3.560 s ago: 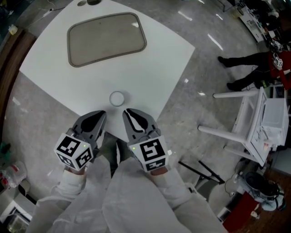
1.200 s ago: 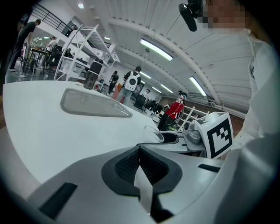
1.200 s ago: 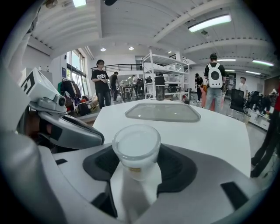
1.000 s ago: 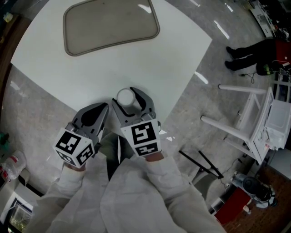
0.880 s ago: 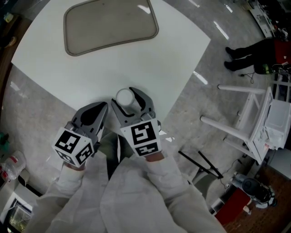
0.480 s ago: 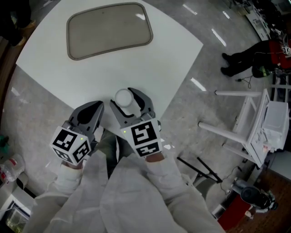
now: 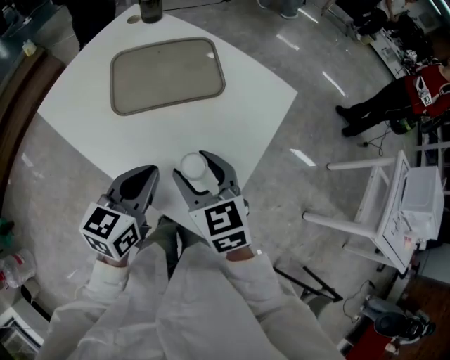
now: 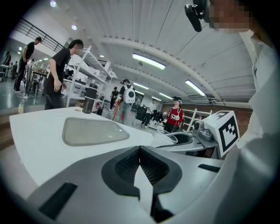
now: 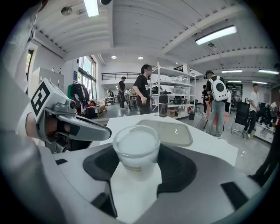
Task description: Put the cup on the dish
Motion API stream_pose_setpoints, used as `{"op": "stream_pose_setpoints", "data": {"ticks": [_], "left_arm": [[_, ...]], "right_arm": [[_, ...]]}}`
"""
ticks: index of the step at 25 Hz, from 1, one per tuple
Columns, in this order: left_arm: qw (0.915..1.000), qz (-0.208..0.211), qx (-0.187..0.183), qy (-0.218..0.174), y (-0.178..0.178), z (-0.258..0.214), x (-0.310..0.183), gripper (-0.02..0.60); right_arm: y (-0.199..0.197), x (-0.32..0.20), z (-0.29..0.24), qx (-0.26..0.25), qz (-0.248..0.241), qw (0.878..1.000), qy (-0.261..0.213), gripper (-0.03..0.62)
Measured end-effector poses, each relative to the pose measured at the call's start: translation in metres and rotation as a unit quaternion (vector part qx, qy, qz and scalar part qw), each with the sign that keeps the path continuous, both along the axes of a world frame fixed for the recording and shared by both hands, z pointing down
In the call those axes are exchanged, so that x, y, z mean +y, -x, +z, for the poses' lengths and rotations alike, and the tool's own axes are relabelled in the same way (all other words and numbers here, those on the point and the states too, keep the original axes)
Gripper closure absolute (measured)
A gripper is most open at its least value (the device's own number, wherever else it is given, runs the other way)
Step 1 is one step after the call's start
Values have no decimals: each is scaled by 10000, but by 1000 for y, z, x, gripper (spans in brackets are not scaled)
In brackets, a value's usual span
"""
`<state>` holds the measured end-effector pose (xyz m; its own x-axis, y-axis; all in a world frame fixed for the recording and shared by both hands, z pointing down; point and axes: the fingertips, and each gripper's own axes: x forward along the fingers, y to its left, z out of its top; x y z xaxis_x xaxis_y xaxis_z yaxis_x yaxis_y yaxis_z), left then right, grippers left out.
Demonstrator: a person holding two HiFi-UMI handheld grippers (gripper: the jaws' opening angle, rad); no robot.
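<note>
A small clear plastic cup point(image 7: 193, 165) with a frosty white inside sits between the jaws of my right gripper point(image 7: 197, 169), which is shut on it over the white table's near corner. In the right gripper view the cup point(image 9: 136, 148) stands upright between the dark pads point(image 9: 177, 168). Whether its base touches the table is unclear. The dish, a grey rounded tray point(image 7: 167, 74), lies empty further back on the table, also visible as the tray point(image 9: 168, 131) ahead. My left gripper point(image 7: 137, 186) hovers left of the cup, shut and empty, its pads point(image 8: 148, 164) meeting.
A dark tumbler point(image 7: 150, 10) stands at the table's far edge behind the tray. The white table point(image 7: 253, 105) ends close on the right. A white rack point(image 7: 394, 204) stands on the floor to the right. People stand around the room, one near the far side point(image 9: 142, 89).
The cup stood free on the table ahead of my open right gripper; now that gripper is closed round it. Over the last second both grippers have barely moved.
</note>
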<state>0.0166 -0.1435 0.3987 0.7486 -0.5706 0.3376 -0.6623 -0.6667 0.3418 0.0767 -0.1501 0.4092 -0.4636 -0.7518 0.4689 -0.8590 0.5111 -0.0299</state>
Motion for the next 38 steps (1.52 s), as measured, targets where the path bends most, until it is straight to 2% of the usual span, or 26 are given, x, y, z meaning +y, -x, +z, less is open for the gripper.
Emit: {"op": "stream_pose_setpoints", "data": {"ticks": [4, 12, 17, 24, 38], "left_arm": [[9998, -84, 11, -193, -4, -18, 1, 574], [9990, -276, -31, -338, -18, -31, 5, 574], [9984, -345, -143, -433, -21, -34, 7, 574], [9977, -458, -111, -486, -17, -43, -1, 574], [9996, -199, 35, -217, -2, -26, -46, 574]], "right_arm": [[-1, 1, -13, 44, -194, 9997, -128, 323], [-4, 3, -29, 41, -686, 9972, -308, 324], [-11, 3, -29, -2, -664, 9972, -335, 323], [-9, -3, -32, -21, -715, 9969, -337, 323], [8, -53, -25, -21, -401, 9990, -217, 324]]}}
